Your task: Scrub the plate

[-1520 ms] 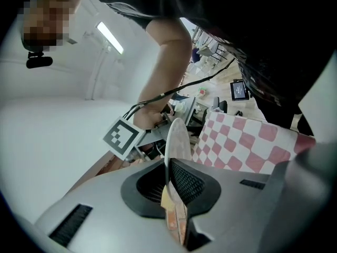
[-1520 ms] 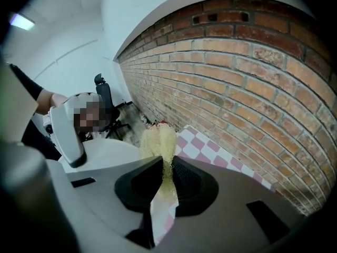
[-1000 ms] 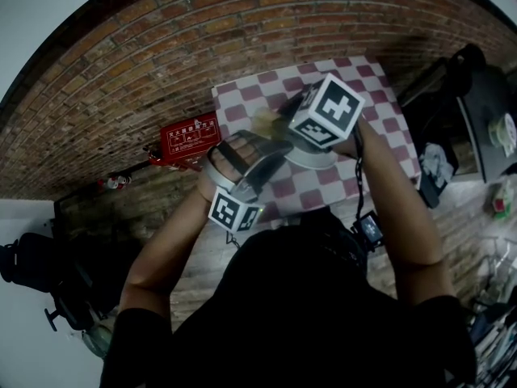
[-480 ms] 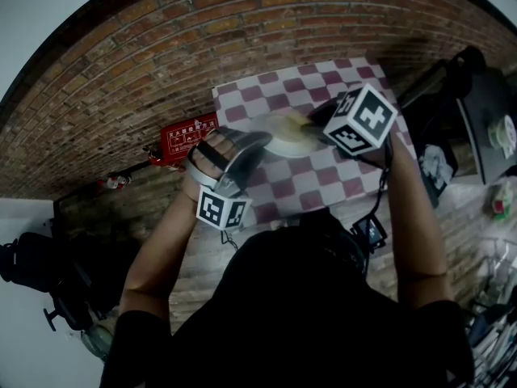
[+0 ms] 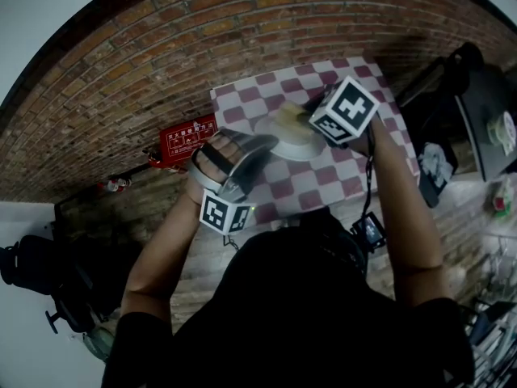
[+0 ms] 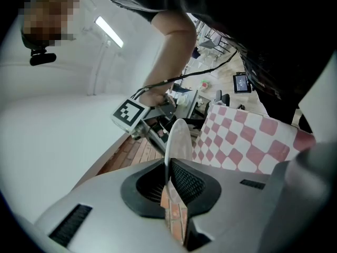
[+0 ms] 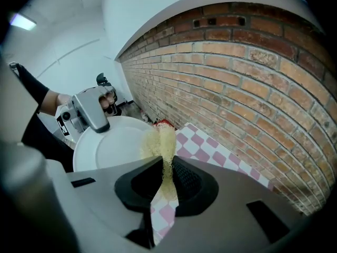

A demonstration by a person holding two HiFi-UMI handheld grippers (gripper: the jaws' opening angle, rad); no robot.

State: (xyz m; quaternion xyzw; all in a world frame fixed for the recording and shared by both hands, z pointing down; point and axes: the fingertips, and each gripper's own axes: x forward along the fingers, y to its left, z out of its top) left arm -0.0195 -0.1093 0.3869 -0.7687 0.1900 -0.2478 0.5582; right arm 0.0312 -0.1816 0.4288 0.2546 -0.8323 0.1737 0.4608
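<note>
A white plate (image 5: 292, 138) hangs tilted over the checked tablecloth (image 5: 323, 180). My left gripper (image 5: 260, 147) is shut on the plate's left rim. In the left gripper view the plate (image 6: 177, 139) shows edge-on, running out from between the jaws of the left gripper (image 6: 171, 186). My right gripper (image 5: 311, 120) is shut on a yellow fibrous scrubber (image 5: 291, 117). In the right gripper view the scrubber (image 7: 160, 144) sticks out of the right gripper (image 7: 166, 179), with its tip on the right side of the plate (image 7: 110, 149).
A brick wall (image 7: 247, 88) rises right behind the small table. A red box (image 5: 187, 139) lies left of the table. Dark bags and clutter (image 5: 452, 111) crowd the right side. The cloth (image 7: 208, 152) lies below the plate.
The right gripper swung right across the plate with the scrubber and has come partway back left. The left gripper kept hold of the plate and barely shifted.
</note>
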